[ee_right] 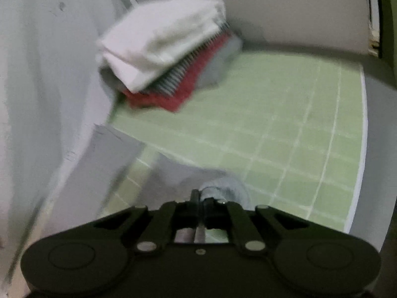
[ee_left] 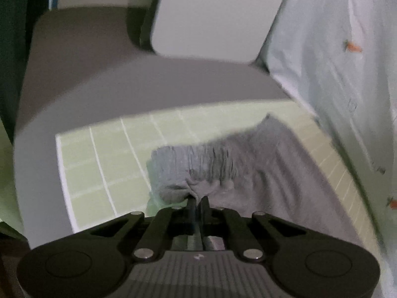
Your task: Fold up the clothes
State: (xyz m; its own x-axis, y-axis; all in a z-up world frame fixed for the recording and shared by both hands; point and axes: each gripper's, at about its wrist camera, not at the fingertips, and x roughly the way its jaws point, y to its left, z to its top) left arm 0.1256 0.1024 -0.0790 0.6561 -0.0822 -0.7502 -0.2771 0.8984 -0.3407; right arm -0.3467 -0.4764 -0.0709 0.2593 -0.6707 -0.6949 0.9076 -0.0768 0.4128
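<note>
A grey garment [ee_left: 248, 168] lies on the green grid mat [ee_left: 104, 154], with its ribbed waistband bunched toward me. My left gripper [ee_left: 197, 200] is shut on the waistband edge, the cloth pinched between the two black fingers. In the right wrist view, my right gripper [ee_right: 201, 197] is shut on another bunched part of the grey garment [ee_right: 223, 186], held just above the mat [ee_right: 285, 124]. A flat grey part of the garment [ee_right: 109, 154] hangs to the left. Both views are blurred.
A stack of folded clothes, white [ee_right: 161, 39] on top of striped, red [ee_right: 173, 94] and grey pieces, sits at the mat's far left corner. A pale wall [ee_left: 335, 62] runs along one side. A white block [ee_left: 211, 17] and a grey surface [ee_left: 99, 69] lie beyond the mat.
</note>
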